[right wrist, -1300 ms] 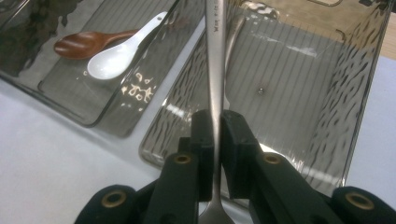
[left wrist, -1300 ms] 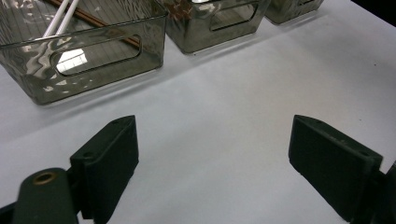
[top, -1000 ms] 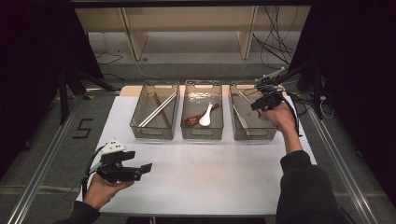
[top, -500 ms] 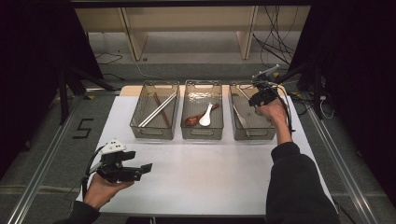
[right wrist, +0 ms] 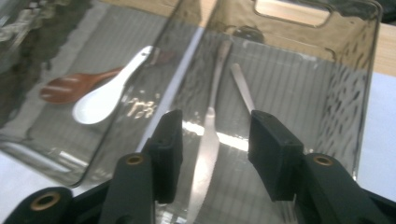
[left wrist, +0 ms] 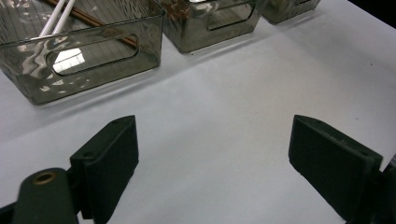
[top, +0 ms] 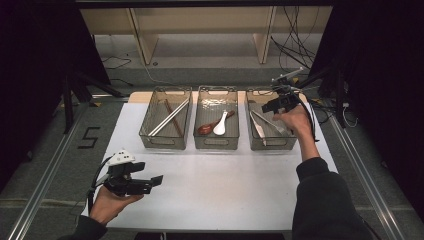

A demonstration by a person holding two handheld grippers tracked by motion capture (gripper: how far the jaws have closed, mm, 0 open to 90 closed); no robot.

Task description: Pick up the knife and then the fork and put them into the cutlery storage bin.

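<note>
Three clear bins stand in a row at the back of the white table (top: 225,190). The right bin (top: 290,142) holds metal knives (top: 260,127). My right gripper (top: 268,106) hangs over that bin. Its jaws have just been opening and now stand partly apart, pressing on nothing. One knife (right wrist: 208,144) lies flat on the bin floor under the right gripper (right wrist: 215,120), and a second knife (right wrist: 243,88) lies beside it. My left gripper (top: 156,181) hovers low at the front left, and the left gripper (left wrist: 212,126) is open with bare table between its jaws.
The left bin (top: 162,142) holds long chopsticks (top: 170,116). The middle bin (top: 215,142) holds a brown spoon (top: 206,128) and a white spoon (top: 221,125). Cables and a dark stand crowd the table's right back corner (top: 325,100). A wooden shelf frame stands behind.
The right hand has shifted slightly above the right bin. The left hand and its gripper have stayed where they were.
</note>
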